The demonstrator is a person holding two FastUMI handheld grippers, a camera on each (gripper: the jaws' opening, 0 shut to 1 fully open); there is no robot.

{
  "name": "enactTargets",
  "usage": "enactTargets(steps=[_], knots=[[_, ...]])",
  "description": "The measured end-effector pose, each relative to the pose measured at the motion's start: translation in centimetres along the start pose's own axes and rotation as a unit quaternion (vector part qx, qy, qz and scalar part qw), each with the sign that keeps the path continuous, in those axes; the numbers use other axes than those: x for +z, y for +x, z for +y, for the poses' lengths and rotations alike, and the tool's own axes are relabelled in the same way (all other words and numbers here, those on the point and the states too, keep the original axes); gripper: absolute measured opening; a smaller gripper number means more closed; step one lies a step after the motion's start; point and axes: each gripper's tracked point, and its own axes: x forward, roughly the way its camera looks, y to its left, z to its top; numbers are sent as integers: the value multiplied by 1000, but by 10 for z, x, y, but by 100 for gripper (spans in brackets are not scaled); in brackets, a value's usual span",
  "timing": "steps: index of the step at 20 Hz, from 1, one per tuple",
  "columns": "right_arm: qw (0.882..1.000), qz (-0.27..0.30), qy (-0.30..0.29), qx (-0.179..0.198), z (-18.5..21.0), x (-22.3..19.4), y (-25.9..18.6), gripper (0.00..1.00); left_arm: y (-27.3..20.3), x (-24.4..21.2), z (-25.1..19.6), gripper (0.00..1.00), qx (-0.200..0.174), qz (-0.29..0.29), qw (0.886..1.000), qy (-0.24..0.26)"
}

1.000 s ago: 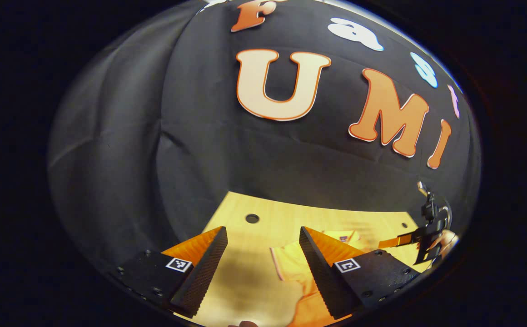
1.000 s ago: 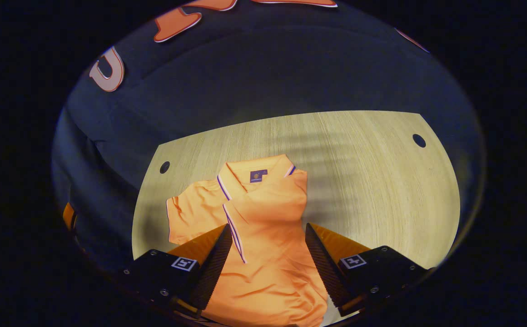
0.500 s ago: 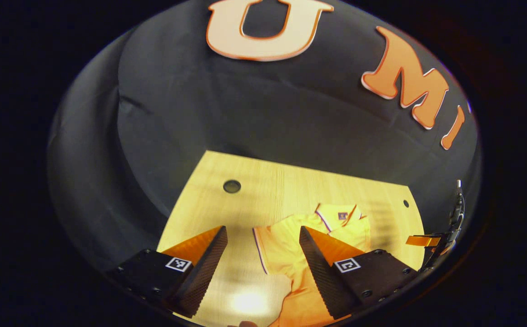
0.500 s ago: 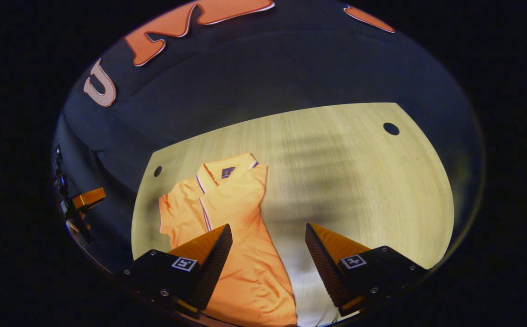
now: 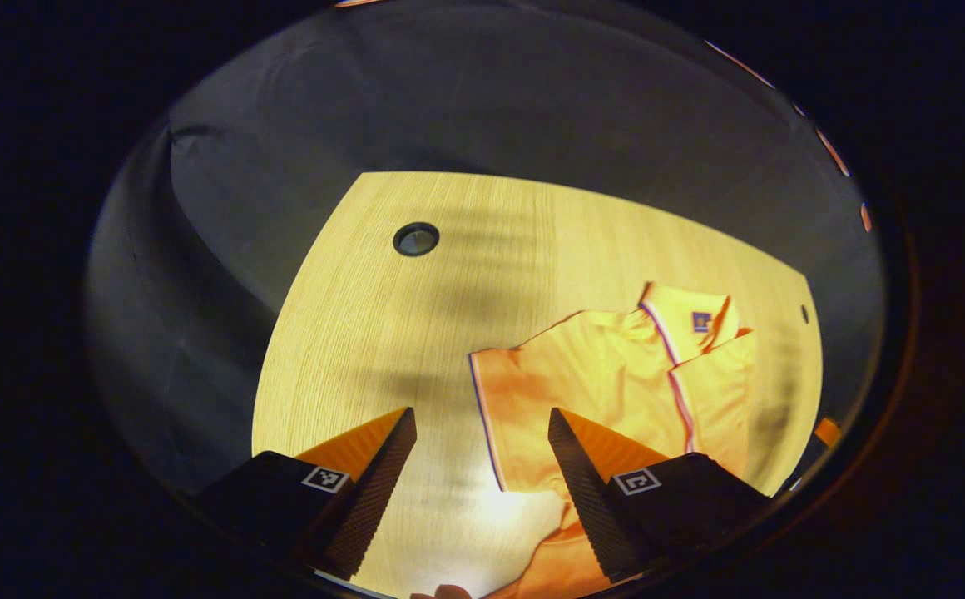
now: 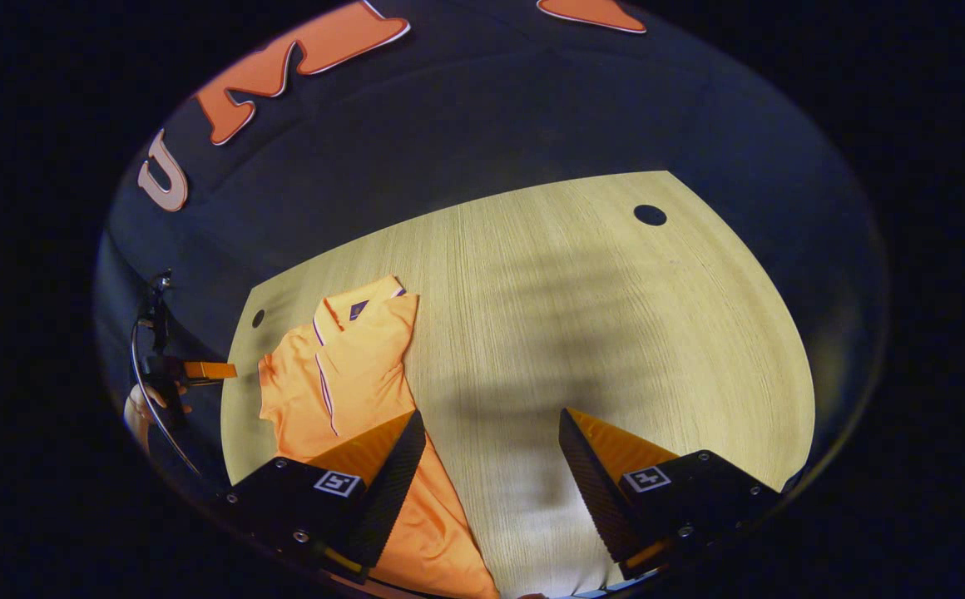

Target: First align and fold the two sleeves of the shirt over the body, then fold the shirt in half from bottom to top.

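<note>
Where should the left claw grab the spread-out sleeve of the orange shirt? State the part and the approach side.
Grip the sleeve at its striped cuff edge, near a corner. Judging by its pose, come in from the bare table side: the cuff is the free edge lying flat and facing outward, away from the collar. The left claw is open, hanging above it, so it could likely drop down and pinch that edge.

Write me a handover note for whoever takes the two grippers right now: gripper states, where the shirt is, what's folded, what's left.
Left gripper: open, empty, above the table, near the spread sleeve.
Right gripper: open, empty, off to the shirt's other side.
Shirt: flat on the table, collar toward the booth wall.
Done: one side looks folded over the body.
Left: fold the spread sleeve in, then fold bottom to top.
</note>
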Motion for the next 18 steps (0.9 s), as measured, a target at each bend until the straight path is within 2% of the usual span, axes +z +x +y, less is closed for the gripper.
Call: enactTargets(steps=[3,6,11,13,14,16,17,18], knots=[[1000,-6,2,2,-6,-6,-11,99,27,-16,-3,99,13,29,999,-14],[1000,-2,11,11,-7,-10,-19,99,45,-30,5,98,40,53,998,-4],[1000,6,22,7,-19,-21,-15,99,51,-27,-1,97,36,52,998,-1],[1000,8,24,9,-18,-22,-14,99,51,-28,-8,96,21,52,998,-6],[1000,7,23,11,-17,-20,-14,99,51,-29,-17,93,2,48,999,-23],[1000,5,25,17,-12,-19,-14,99,52,-30,-21,56,-6,48,998,-28],[999,5,27,19,-11,-18,-15,99,52,-32,-22,48,-10,47,999,-24],[999,4,27,20,-10,-17,-15,99,49,-28,-24,48,-14,43,999,-29]])
